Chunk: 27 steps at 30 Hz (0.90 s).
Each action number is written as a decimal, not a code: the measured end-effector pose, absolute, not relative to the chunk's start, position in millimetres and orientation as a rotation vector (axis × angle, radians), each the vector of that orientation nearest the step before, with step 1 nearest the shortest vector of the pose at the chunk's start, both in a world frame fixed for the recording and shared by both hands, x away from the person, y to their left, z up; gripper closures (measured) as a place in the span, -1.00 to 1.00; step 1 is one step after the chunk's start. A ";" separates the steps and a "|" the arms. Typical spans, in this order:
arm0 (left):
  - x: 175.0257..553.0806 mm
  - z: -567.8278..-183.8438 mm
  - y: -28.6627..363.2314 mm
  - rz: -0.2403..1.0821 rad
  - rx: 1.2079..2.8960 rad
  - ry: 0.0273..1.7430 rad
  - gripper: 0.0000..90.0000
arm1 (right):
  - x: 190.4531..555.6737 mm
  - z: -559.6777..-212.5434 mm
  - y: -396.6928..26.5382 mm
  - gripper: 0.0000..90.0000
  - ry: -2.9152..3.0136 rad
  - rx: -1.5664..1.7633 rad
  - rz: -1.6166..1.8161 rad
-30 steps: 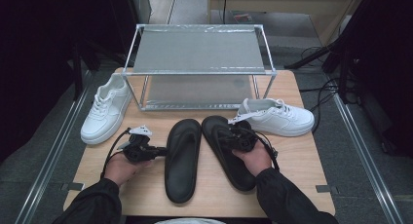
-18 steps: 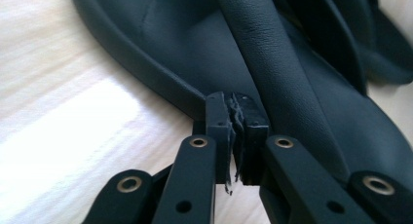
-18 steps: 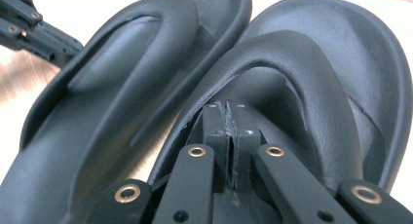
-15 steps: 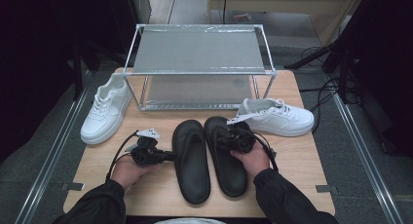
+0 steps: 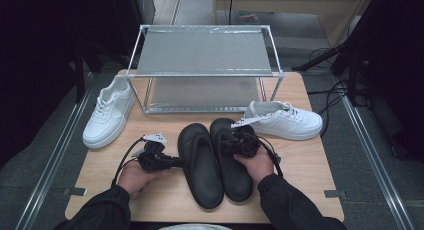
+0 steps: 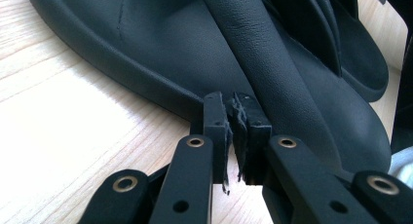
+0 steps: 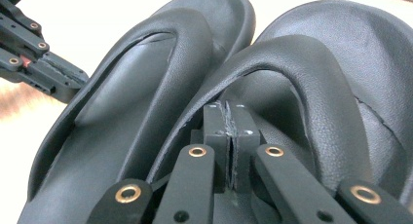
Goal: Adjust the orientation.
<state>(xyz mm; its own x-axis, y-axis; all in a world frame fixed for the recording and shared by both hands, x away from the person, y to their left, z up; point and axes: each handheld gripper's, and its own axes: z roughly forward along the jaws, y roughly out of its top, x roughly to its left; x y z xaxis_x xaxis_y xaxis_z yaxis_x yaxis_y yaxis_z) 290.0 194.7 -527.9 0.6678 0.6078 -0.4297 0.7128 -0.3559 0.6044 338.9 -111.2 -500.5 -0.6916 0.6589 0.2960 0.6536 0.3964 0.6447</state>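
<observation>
while the wooden table (image 5: 310,165) carries a metal rack (image 5: 202,65) at the back and a white sneaker (image 5: 107,112) at either side, two black sandals lie side by side near the front, long axes running front to back, toes toward the rack. the left sandal (image 5: 200,162) touches the right sandal (image 5: 232,157). the left gripper (image 5: 172,163) has its jaws pressed together against the left sandal's outer edge. the right gripper (image 5: 226,149) has its jaws squeezed together beside the right sandal's strap (image 7: 292,63); whether anything is pinched, i cannot tell.
</observation>
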 end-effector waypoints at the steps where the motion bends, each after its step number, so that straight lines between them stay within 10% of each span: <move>1: 290.4 -528.1 195.0 -0.174 2.073 1.017 0.89 | 339.1 -500.6 -110.8 0.99 2.616 1.225 1.195; 11: 291.4 -513.1 202.4 -0.119 2.089 0.991 0.71 | 338.5 -491.8 -127.2 0.80 2.550 1.236 1.266; 27: 302.0 -487.0 221.2 -0.098 2.064 0.997 -0.12 | 313.1 -479.0 -137.5 0.41 2.486 1.224 1.330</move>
<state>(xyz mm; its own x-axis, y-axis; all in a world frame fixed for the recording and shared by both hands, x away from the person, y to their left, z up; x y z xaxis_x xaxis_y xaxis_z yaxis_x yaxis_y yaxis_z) 302.0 221.2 -487.0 0.6832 0.6175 -0.3898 0.6817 -0.3479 0.6436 313.1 -137.5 -479.0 -0.6810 0.6727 0.2893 0.6139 0.3091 0.7263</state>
